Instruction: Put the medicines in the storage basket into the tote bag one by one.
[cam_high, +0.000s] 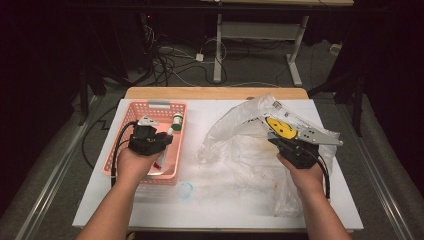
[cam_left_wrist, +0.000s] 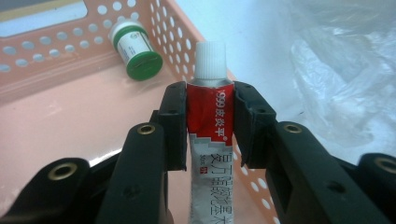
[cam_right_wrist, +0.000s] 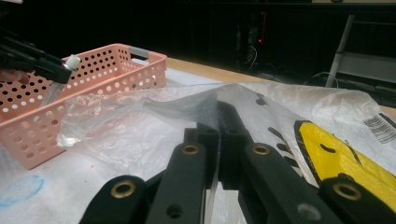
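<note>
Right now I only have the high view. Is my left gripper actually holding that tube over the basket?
Observer: Yes. In the left gripper view the left gripper is shut on the tube, just below its white cap.
Operator: What else is in the basket?
Observer: A small bottle with a green cap lies on its side by the basket wall.
Operator: And my right gripper?
Observer: In the right gripper view the right gripper is shut on a fold of the bag.
</note>
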